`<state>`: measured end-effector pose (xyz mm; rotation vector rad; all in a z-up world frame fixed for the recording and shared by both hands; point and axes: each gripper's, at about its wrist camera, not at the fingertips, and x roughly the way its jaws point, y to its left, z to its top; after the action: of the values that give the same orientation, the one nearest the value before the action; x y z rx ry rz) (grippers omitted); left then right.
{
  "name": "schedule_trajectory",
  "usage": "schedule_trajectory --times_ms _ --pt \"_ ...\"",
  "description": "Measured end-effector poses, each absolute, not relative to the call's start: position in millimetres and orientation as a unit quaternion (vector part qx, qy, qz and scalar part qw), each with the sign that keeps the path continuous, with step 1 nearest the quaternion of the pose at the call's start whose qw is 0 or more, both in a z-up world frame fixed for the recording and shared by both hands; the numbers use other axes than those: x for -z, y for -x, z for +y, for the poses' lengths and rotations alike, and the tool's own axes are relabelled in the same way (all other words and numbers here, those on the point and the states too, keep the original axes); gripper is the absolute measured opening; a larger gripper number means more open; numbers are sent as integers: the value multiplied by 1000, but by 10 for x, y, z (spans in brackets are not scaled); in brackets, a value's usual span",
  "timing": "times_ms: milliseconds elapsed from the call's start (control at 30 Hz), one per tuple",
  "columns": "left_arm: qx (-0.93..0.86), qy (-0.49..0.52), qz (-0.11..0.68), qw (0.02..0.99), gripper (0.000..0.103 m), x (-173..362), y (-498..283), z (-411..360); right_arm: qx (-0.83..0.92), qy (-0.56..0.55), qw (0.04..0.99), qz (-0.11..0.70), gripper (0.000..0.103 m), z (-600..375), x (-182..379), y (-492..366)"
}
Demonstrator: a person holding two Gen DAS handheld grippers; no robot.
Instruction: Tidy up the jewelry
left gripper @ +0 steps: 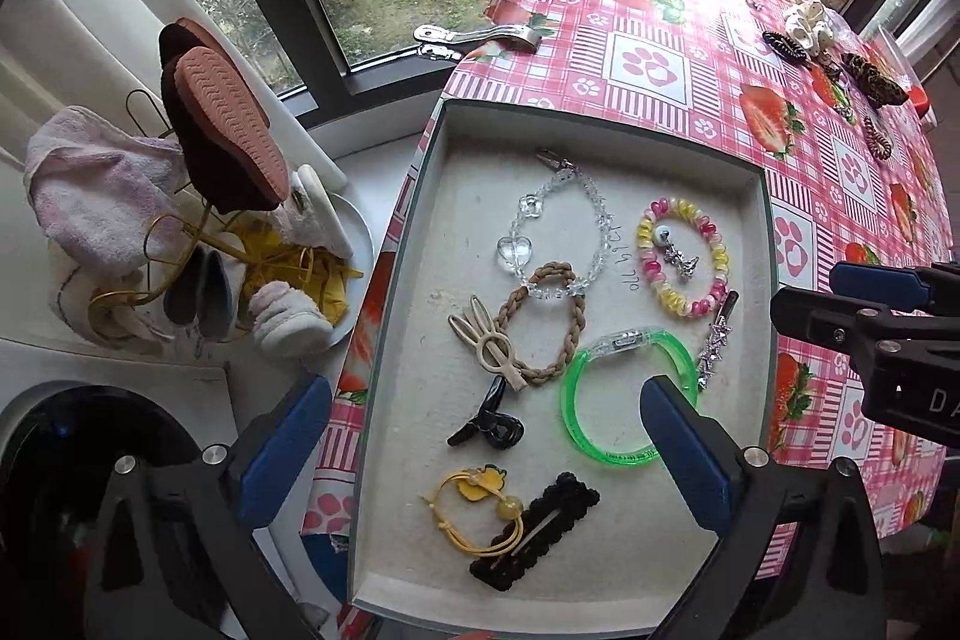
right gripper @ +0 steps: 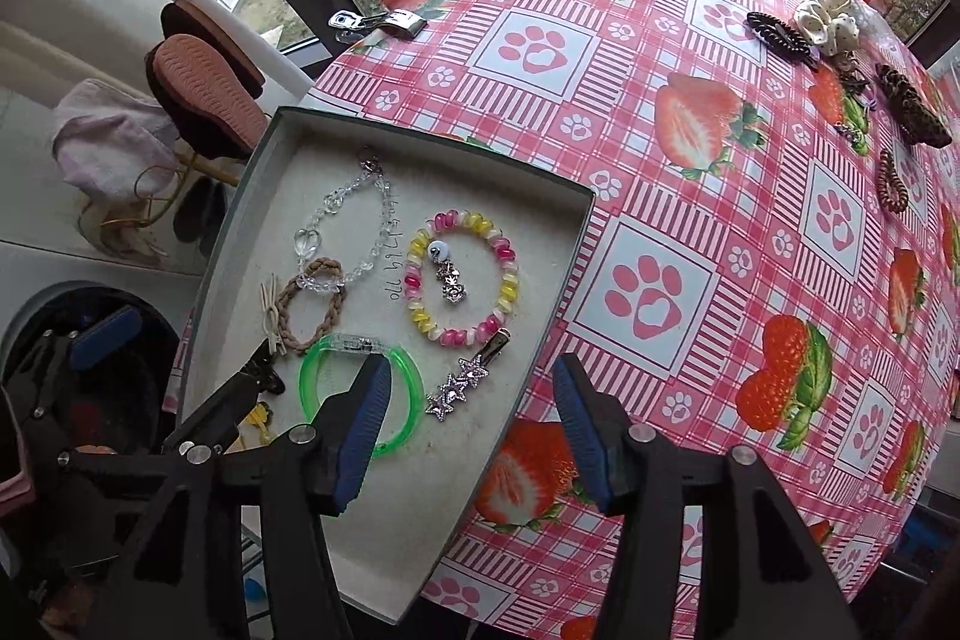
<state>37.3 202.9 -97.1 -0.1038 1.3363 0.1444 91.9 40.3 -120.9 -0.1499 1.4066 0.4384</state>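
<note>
A shallow grey cardboard box lid with a pale lining [left gripper: 600,127] sits at the table's window-side edge, its 9 o'clock wall overhanging the pink strawberry-and-paw-print tablecloth [right gripper: 690,244].

Inside the lid, in the left wrist view:
- At 12 o'clock lies a clear crystal bead bracelet with a heart charm [left gripper: 555,232], overlapping a tan braided hair tie [left gripper: 543,325].
- At 2 o'clock a pink-and-yellow spiral coil bracelet [left gripper: 681,256] rings a small silver charm.
- A translucent green plastic bangle [left gripper: 606,391] lies near centre, just beside a silver star-studded clip [left gripper: 714,340] along the 3 o'clock wall.
- A cream rabbit-shaped clip [left gripper: 483,346], a black claw clip [left gripper: 486,424], a yellow elastic with a bead [left gripper: 474,508] and a black scalloped snap clip [left gripper: 537,529] fill the 6 to 9 o'clock part.

The left gripper [left gripper: 486,454] hangs above the lid, jaws spread wide and empty. The right gripper [right gripper: 471,424] has its jaws parted and holds nothing; it straddles the lid's 3 o'clock wall.

Bare lining shows only along the lid's 9 o'clock and 6 o'clock walls. At 3 o'clock the cloth lies wide and bare; more hair ties and a cream scrunchie [right gripper: 825,16] sit well apart at 1 o'clock.
</note>
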Motion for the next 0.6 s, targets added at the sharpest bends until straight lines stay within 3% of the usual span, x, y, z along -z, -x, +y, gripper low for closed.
schedule_trajectory --times_ms 67,333,600 --pt "-69 47 619 781 103 936 -341 2008 -198 70 739 641 60 372 1192 -881" --pt "-87 53 622 776 103 796 -162 2027 -199 79 741 636 80 323 1071 -724" --pt "-108 53 612 782 103 612 57 2049 -204 103 746 626 85 352 931 -552"
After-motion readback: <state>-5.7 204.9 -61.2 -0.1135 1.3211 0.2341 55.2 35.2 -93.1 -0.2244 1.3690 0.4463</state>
